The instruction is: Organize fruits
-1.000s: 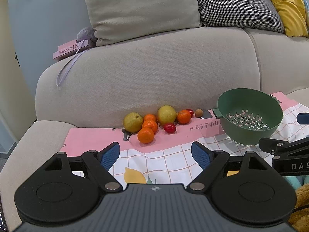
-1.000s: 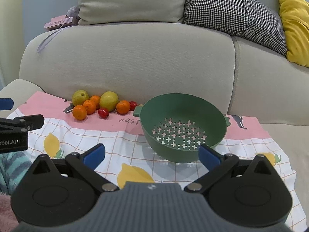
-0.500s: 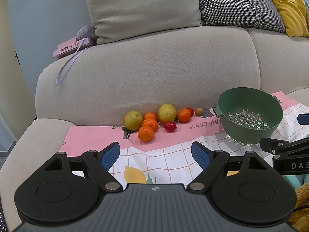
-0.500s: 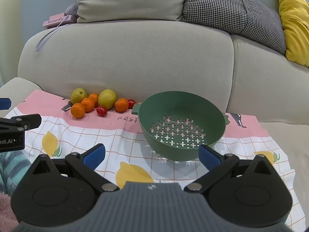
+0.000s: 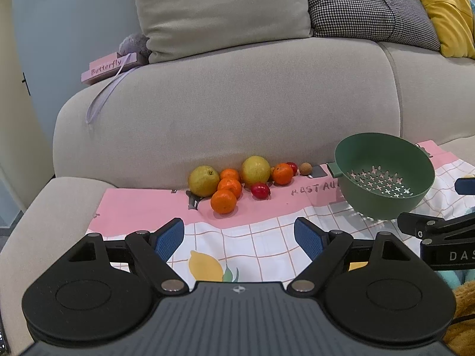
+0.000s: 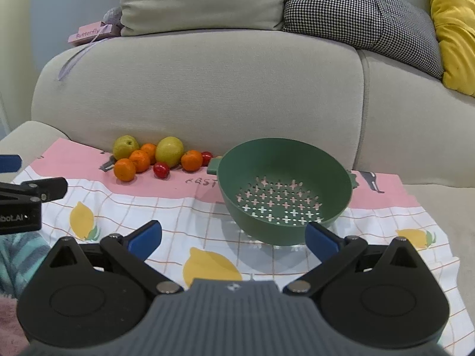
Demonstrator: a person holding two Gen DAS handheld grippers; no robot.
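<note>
The left gripper (image 5: 239, 237) hangs over the near part of the cloth (image 5: 255, 249) with its jaws spread wide and nothing between the blue pads. The right gripper (image 6: 233, 237) sits beside it, jaws likewise spread and empty, pointed at the green colander (image 6: 285, 190), which rests on the cloth toward its right side and holds no fruit.

Farther back, along the far pink edge of the cloth where it meets the sofa (image 5: 237, 103) backrest, the fruits lie bunched in a row. Nearest is an orange (image 5: 223, 201), with a second orange (image 5: 230, 187) touching it from behind and a small red fruit (image 5: 260, 190) just to the right. Behind these sit two yellow-green fruits (image 5: 204, 180), a third orange wedged between them and a fourth at the right, then another red one and a small brown nut (image 5: 305, 168) by the colander's handle.

No fruit has been moved yet, so the step in hand looks like the first reach. The nearest orange is the sensible pick: it stands free at the front, so the left jaws can straddle it without nudging its neighbours. They should close across its widest part, gently, since round fruit rolls and the soft cushion gives. Lifting straight up before crossing to the colander would keep the pile from scattering.
</note>
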